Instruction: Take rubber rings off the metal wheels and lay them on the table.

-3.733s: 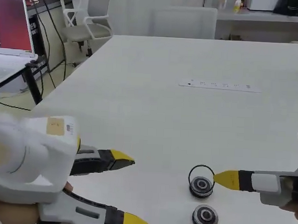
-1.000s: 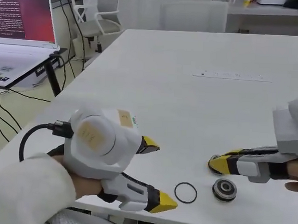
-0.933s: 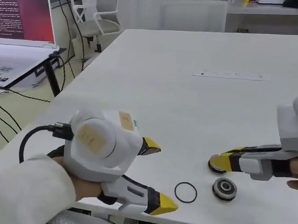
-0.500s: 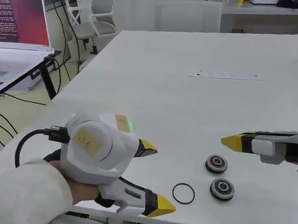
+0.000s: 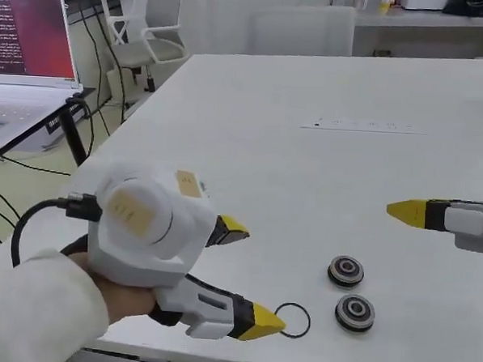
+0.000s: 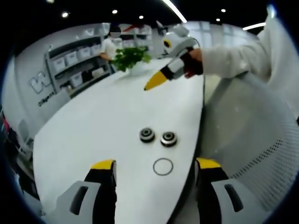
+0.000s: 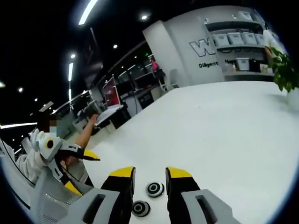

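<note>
Left claw wide apart, empty; lower tip just beside loose rubber ring, flat on tabletop near front edge. Right claw narrowly apart, empty. Far wheel, near wheel close together (remaining rings: cannot tell). Ring probably light, stretchy; wheels heavier, may slide. Pinch band at wheel's rim, steady wheel with other claw.

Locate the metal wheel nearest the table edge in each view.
Head view: the wheel lies lower right, right of the rubber ring.
Left gripper view: the wheel sits centre, right one of the pair.
Right gripper view: the wheel sits bottom centre, lower of the pair.
Shared landmark: the second wheel beside it.
</note>
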`<act>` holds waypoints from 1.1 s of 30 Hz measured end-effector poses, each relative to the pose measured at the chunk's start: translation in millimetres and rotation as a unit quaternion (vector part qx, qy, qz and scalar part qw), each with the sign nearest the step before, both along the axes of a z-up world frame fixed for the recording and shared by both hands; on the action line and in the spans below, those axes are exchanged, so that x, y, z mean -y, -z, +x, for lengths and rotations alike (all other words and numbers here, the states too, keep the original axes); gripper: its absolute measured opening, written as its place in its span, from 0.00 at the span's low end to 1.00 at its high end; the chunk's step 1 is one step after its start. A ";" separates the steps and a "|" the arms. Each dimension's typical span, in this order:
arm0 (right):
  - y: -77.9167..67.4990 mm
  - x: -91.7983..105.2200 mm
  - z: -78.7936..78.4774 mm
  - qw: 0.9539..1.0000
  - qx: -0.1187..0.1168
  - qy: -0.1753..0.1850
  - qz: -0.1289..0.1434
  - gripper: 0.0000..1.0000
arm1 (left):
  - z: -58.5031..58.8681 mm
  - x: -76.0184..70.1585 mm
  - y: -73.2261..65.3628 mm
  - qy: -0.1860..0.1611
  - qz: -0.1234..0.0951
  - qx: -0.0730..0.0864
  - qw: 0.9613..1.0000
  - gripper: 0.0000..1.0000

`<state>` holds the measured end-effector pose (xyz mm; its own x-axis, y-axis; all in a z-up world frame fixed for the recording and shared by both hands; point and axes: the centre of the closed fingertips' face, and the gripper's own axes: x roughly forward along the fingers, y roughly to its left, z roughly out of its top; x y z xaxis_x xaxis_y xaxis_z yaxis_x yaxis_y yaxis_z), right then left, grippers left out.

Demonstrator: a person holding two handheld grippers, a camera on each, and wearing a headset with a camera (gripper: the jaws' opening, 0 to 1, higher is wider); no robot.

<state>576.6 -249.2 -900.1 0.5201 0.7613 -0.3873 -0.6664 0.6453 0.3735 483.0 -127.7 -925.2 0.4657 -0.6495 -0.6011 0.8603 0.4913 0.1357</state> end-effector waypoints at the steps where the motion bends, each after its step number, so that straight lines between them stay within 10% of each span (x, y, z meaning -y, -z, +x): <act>1: 0.5 2.1 -0.1 1.000 -0.001 0.001 0.000 0.24 | -0.8 5.2 -5.4 0.013 0.000 0.008 1.000 0.71; 4: -1.0 7.3 1.1 1.000 -0.005 0.007 0.005 0.25 | -0.4 23.8 -24.3 0.056 0.001 0.037 0.998 0.68; 20: 1.4 13.8 -6.1 1.000 0.001 -0.015 -0.018 0.26 | 11.5 102.9 -58.2 0.152 -0.044 0.055 0.986 0.67; 26: 8.3 13.6 -7.3 0.999 0.005 -0.024 -0.044 0.25 | 24.9 115.9 -37.4 0.147 -0.075 0.044 0.985 0.62; 33: 21.6 6.8 -10.7 0.997 -0.010 -0.043 -0.062 0.25 | 30.5 101.8 9.4 0.122 -0.061 0.022 0.990 0.56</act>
<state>565.9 -256.0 -921.7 0.4460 0.7484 -0.4908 -0.7149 0.6279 0.3077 513.5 -229.5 -934.6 0.3095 -0.8130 -0.4932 0.9502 0.2837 0.1286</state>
